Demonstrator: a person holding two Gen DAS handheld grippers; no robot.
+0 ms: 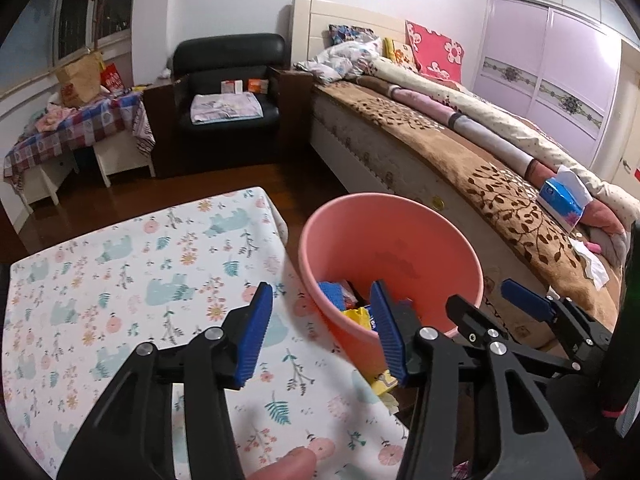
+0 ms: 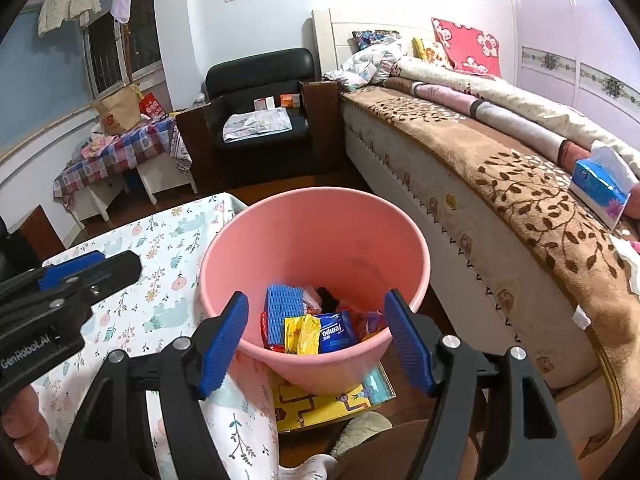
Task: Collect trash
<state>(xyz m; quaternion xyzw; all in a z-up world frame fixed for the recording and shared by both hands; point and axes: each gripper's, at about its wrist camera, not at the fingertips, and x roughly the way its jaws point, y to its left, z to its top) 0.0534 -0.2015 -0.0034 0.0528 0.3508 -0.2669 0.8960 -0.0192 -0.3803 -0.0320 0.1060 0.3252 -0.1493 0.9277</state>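
Beside the counter: I saw the pink bin [image 2: 316, 240] on the floor, between the counter [image 1: 120, 264] and the bed [image 2: 500, 184].
Trash: a blue foam net [image 2: 282, 308], a yellow wrapper [image 2: 302, 334] and a blue tissue pack [image 2: 338, 330] lay at the bin's bottom.
Right tongs [image 2: 318, 340]: I had them spread wide above the bin, nothing between the pads.
Left tongs [image 1: 320, 332]: also apart and empty, one pad over the counter, the other over the bin's rim.
Bed: a tissue box [image 2: 600, 184] sat on its brown blanket.
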